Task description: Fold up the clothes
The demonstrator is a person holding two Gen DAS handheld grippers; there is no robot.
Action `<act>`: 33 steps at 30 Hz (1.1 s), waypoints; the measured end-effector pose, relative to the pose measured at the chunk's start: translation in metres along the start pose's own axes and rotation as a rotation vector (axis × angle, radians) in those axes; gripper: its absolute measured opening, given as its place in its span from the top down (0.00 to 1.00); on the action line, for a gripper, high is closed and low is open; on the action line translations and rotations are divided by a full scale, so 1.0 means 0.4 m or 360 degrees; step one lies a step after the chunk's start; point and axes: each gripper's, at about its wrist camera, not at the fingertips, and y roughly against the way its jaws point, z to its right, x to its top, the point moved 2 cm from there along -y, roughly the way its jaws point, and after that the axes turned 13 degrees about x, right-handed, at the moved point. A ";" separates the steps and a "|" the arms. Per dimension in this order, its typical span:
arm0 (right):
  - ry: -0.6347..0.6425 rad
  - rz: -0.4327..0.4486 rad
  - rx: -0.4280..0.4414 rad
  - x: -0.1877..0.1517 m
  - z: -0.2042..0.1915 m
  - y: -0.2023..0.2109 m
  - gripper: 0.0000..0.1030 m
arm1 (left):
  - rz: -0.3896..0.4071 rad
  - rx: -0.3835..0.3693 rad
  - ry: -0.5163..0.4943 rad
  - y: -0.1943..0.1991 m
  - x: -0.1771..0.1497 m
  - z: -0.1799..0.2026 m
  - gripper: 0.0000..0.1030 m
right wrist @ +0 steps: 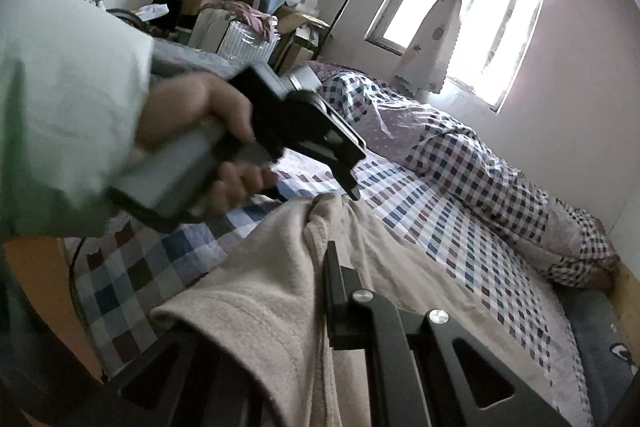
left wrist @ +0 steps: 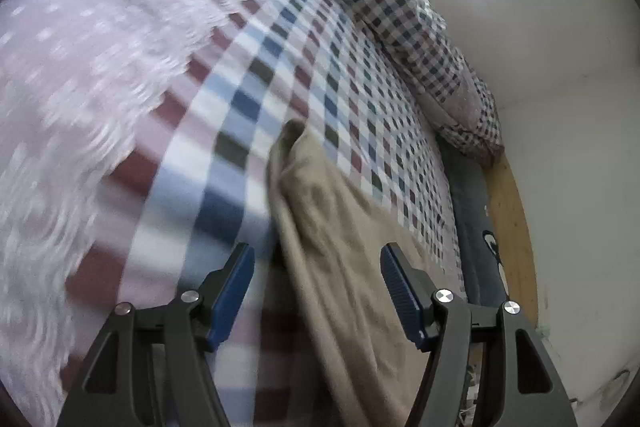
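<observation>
Where the right gripper (right wrist: 320, 307) fills the bottom of its own view, beige fabric drapes over and between its black fingers; whether they clamp the cloth cannot be told, since the fabric hides the left finger. That beige garment (right wrist: 260, 287) lies on the checked bedsheet (right wrist: 440, 227), bunched into a ridge running away from the camera. In the left wrist view, the left gripper (left wrist: 318, 263) stands wide, its blue pads well apart, with the same beige garment (left wrist: 340, 247) lying beneath and between the pads, not gripped. Seen from the right wrist view, a hand (right wrist: 192, 131) in a pale green sleeve (right wrist: 60, 107) holds the left gripper above the garment's far end. Farther on, a rumpled checked quilt (right wrist: 480, 155) lies along the wall. Beyond it is a bright window (right wrist: 472, 27) with a tied curtain (right wrist: 436, 27).
</observation>
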 end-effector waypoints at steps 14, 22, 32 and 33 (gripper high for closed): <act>0.0003 0.0047 0.0036 0.015 0.001 0.054 0.96 | -0.0065 0.0112 -0.0076 -0.094 0.106 0.028 0.56; 0.0021 0.0040 0.0028 0.017 -0.005 0.071 0.96 | 0.0005 0.0131 -0.0052 -0.073 0.118 0.008 0.96; 0.0041 0.0063 0.0065 0.050 -0.038 0.104 0.96 | 0.0195 0.0039 -0.0139 0.106 0.141 0.080 0.98; 0.0031 0.0076 0.0071 0.059 -0.042 0.111 0.96 | 0.0221 0.0025 -0.0149 0.134 0.143 0.089 0.98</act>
